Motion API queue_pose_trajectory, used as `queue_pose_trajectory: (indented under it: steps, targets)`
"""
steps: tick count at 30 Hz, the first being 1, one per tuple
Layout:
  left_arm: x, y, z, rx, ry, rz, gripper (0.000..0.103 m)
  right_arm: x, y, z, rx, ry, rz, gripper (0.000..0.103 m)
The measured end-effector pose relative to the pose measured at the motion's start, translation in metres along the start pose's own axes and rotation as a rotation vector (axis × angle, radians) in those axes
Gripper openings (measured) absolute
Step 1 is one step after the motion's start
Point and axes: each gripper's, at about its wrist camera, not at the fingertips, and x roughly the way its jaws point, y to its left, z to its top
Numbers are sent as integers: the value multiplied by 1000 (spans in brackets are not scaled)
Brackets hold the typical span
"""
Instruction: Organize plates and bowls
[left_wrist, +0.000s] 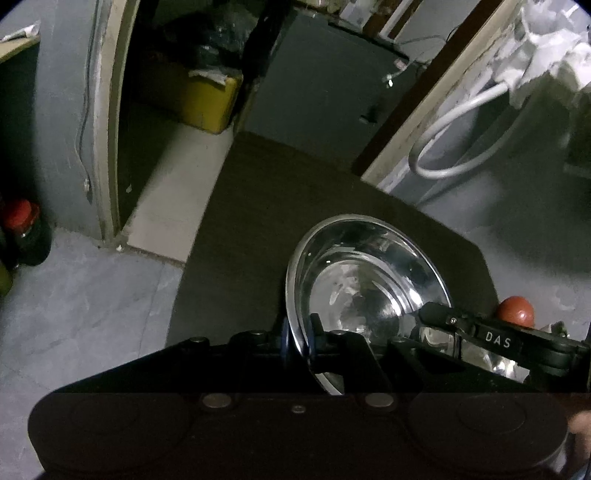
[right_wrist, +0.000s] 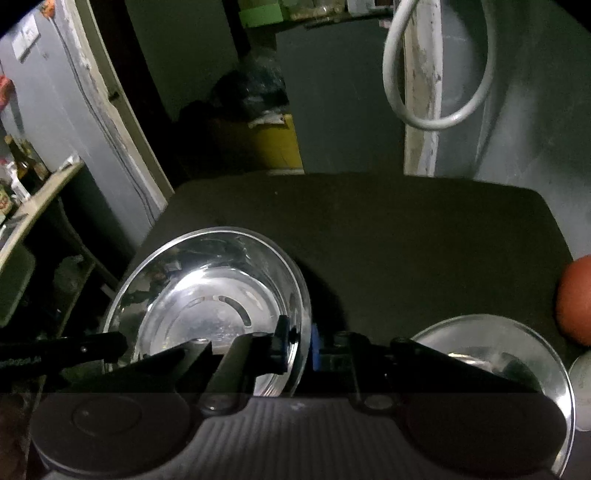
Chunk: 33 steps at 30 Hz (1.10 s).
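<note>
While both tongs (left_wrist: 297, 341) (right_wrist: 297, 345) pinch opposite steel bowl (right_wrist: 207, 306) rims, dark table (right_wrist: 406, 229) ahead bare.

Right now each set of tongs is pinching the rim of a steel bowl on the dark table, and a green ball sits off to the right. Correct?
Nearly. The ball is red-orange, not green, as the right wrist view shows at its right edge. The rest holds: the left tongs and right tongs each grip the rim of the steel bowl on the dark table.
</note>
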Motion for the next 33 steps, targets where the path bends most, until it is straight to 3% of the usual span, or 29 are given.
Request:
queue_pose_trajectory:
  steps: [9,15,24,33]
  targets:
    - [-55,-3,6,5,-79,-5,10,-49,21,8,-23,-77,64,11]
    - [-89,0,-7,15,-72,-6,10,-83,33,-4,-22,-95,113,11]
    - [-132,14,-53,28,-4,4,10,-123,47,-58,9,-83,181,12]
    - [-147,26,-103,59,115,54,10,-138,61,-130,54,-11,163,15]
